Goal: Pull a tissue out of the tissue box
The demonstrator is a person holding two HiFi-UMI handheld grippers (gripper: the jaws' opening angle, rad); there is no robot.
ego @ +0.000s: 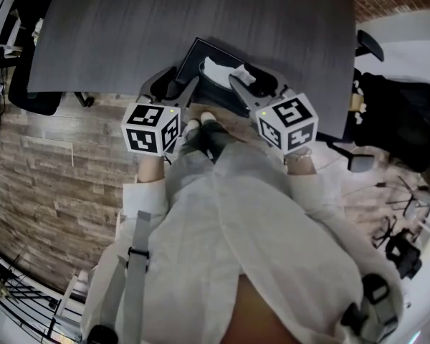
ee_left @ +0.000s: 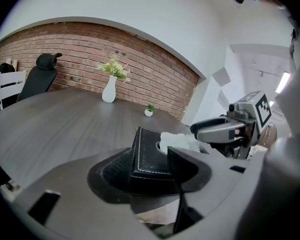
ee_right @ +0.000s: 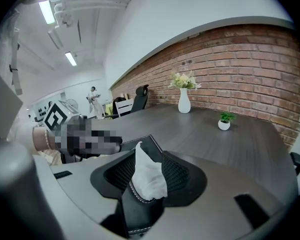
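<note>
Right gripper view shows tissue (ee_right: pixel 149 176) within open right claw (ee_right: pixel 150 185) — left claw (ee_left: pixel 151 171), open, frames tissue box (ee_left: pixel 147 151).

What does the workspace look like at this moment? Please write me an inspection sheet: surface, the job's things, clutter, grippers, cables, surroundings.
Surface: dark grey wood-grain table.
Job's things: black tissue box near the table's near edge; a white tissue stands up out of its slot.
Clutter: white vase with flowers and a small potted plant at the far side.
Grippers: left gripper open, the box's end between its jaws; right gripper open, the tissue between its jaws, not pinched.
Cables: nothing seen on the table.
Surroundings: brick wall, black office chair, wood-look floor.
</note>
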